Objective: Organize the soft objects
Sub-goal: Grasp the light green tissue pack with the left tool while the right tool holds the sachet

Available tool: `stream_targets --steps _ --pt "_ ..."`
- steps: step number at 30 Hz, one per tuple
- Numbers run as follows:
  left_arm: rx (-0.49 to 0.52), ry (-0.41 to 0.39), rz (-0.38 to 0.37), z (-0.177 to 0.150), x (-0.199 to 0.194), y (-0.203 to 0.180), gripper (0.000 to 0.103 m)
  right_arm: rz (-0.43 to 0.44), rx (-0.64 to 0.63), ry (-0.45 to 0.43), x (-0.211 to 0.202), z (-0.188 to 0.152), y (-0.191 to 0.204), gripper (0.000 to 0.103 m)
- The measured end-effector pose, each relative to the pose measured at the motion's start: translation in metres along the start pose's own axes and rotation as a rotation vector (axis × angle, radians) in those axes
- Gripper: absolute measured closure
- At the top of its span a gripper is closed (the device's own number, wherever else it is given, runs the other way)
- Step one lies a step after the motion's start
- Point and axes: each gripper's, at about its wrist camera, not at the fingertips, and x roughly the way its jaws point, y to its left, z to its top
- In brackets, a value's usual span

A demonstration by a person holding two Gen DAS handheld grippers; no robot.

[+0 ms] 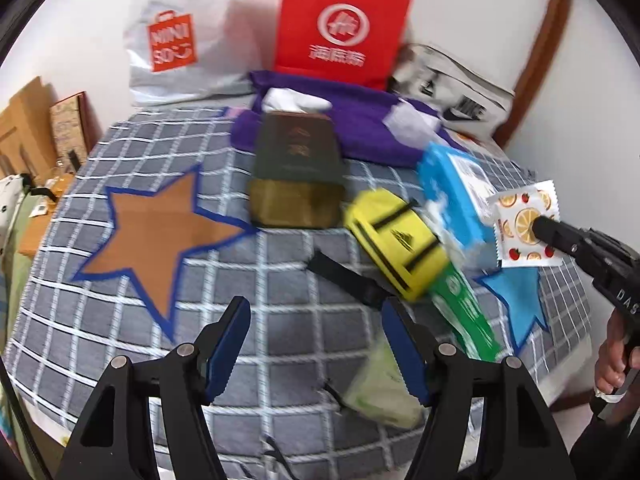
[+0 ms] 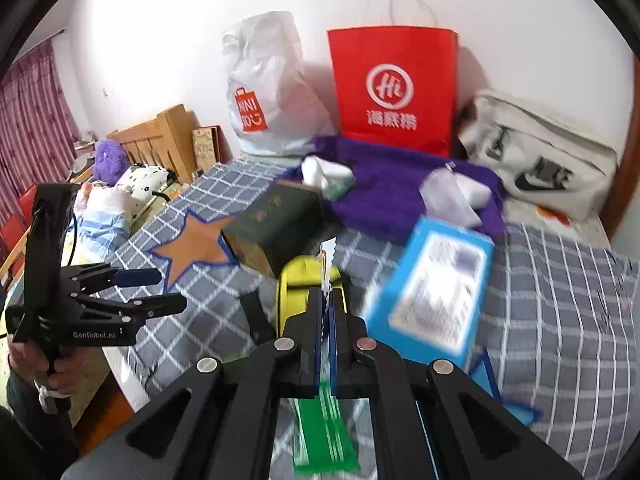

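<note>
My right gripper (image 2: pixel 326 294) is shut on a thin fruit-print sachet (image 1: pixel 520 216), held above the bed; in the right wrist view the sachet (image 2: pixel 329 264) shows edge-on between the pads. The left wrist view shows that gripper (image 1: pixel 540 226) coming in from the right. My left gripper (image 1: pixel 316 316) is open over the checked bedspread (image 1: pixel 256 280), nothing between its fingers. Below the sachet lie a blue tissue pack (image 1: pixel 452 196), a yellow pouch (image 1: pixel 396 236) and a green pack (image 1: pixel 468 312). A pale green pack (image 1: pixel 380 384) lies by my left gripper's right finger.
A dark green tissue box (image 1: pixel 296 172) stands mid-bed beside an orange star patch (image 1: pixel 156 232). Behind it are a purple towel (image 1: pixel 360 120), a red paper bag (image 1: pixel 344 20), a white plastic bag (image 1: pixel 180 40) and a grey sports bag (image 1: pixel 452 92). Wooden furniture (image 2: pixel 160 136) stands left.
</note>
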Motion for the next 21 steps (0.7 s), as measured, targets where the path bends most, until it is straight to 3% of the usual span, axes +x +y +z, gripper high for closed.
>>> stream_targets --steps 6,11,21 --pt "0.056 0.053 -0.039 -0.015 0.014 -0.028 0.036 -0.043 0.042 0.042 -0.012 -0.044 -0.020 0.100" --pt "0.111 0.108 -0.028 -0.026 0.030 -0.049 0.034 -0.072 0.095 0.062 -0.010 -0.070 -0.040 0.100" --pt "0.172 0.165 -0.009 -0.036 0.050 -0.069 0.034 -0.074 0.145 0.084 0.004 -0.086 -0.058 0.100"
